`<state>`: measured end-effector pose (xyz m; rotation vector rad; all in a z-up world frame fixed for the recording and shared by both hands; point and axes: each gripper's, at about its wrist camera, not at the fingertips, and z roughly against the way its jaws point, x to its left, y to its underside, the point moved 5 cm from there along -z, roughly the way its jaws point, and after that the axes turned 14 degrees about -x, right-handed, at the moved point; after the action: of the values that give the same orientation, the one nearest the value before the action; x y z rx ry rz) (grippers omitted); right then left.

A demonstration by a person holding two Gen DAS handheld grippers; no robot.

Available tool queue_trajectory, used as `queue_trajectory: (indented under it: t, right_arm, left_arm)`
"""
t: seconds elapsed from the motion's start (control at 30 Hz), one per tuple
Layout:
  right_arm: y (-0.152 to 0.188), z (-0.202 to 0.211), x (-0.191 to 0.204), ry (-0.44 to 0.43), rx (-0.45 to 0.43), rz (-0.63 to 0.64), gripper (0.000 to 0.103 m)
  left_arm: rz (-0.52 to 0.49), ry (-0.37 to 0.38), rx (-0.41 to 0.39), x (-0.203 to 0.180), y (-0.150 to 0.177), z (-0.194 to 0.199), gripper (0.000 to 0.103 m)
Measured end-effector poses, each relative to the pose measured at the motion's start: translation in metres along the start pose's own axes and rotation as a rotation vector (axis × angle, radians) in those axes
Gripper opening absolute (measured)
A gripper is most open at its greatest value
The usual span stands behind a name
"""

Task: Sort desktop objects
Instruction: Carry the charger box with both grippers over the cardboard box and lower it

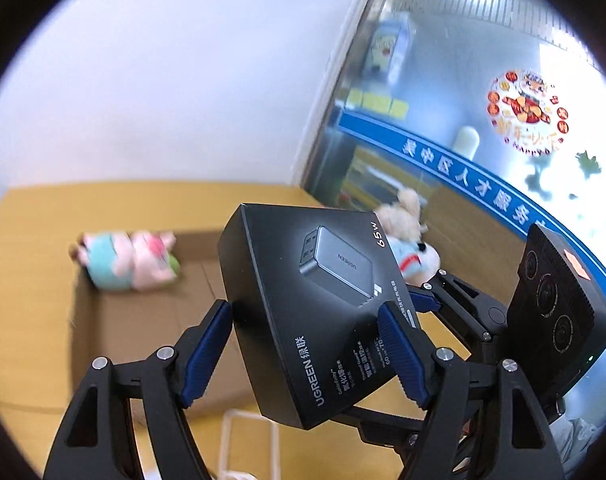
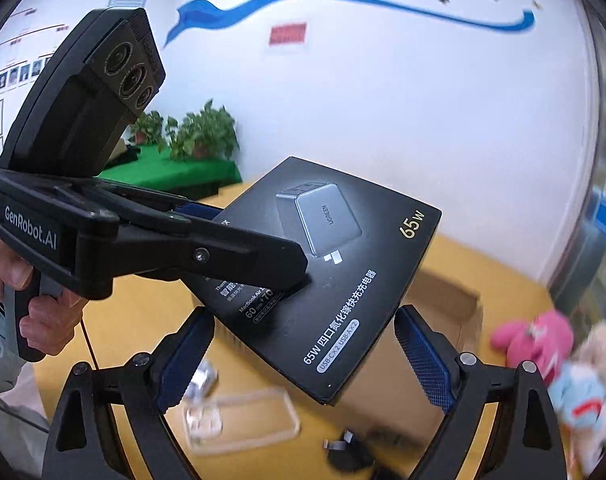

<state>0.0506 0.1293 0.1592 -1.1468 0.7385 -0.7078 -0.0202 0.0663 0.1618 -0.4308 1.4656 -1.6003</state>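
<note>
Left tongs (image 1: 305,354) pinching matte black charger box (image 1: 303,300), right tongs (image 2: 305,364) spread

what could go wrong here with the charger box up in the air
1. The black charger box is tilted and pinched only by the left gripper; it could pivot or slip out.
2. If dropped, it may hit the clear phone case or black plug lying lower in the right wrist view.
3. The right gripper is open around the box's corner; closing might bump the left gripper.
</note>
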Motion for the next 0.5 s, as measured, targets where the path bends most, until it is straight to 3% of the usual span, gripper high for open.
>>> queue_trajectory:
  t: [0.27, 0.5]
  right_arm:
    - [-0.061, -0.071, -0.012, -0.066, -0.043, -0.031, 0.092]
    - [-0.075, -0.146, -0.017, -0.127, -0.013, -0.077, 0.092]
  left_arm:
    - [-0.034, -0.068, -0.064, 0.056, -0.059, -0.001, 0.075]
    - [-0.027, -0.137, -0.028, 0.112, -0.077, -0.022, 0.075]
